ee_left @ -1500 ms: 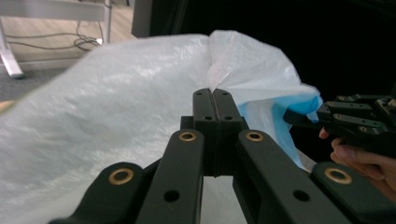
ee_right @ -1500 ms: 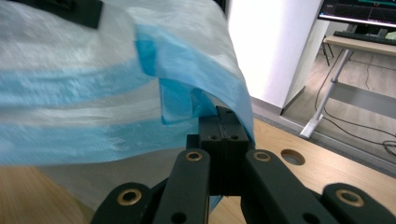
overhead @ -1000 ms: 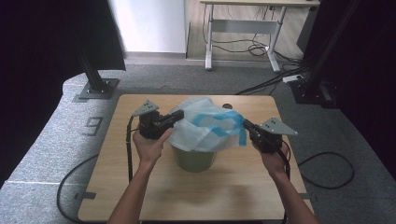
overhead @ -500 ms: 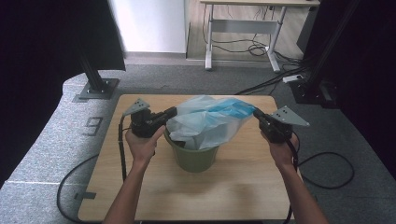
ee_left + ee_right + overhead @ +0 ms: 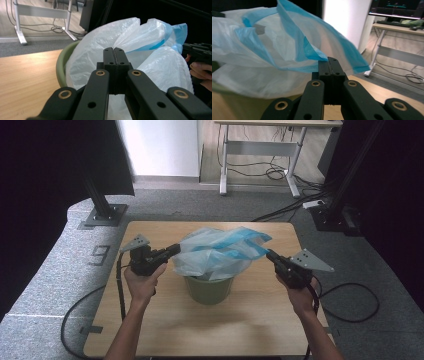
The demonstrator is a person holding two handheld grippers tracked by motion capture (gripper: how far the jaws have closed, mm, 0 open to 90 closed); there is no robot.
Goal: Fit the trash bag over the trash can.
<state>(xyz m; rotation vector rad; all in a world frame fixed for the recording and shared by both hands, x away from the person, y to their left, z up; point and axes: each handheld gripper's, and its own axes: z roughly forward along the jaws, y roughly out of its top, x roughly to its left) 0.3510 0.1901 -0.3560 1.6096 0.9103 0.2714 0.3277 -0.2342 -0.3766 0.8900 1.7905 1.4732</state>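
On the table (image 5: 150,320) a bag (image 5: 220,252) is stretched over the bin (image 5: 209,289) — each edge pinched by the clamped left gripper (image 5: 172,251) and right gripper (image 5: 270,255). It is best pulled evenly, outward and down.

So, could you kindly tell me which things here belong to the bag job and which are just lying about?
In the job:
- plastic bag
- green bin
- left hand-held gripper, shut on the bag's edge
- right hand-held gripper, shut on the blue edge

Just lying about:
- desk frame
- floor cables
- black stand base
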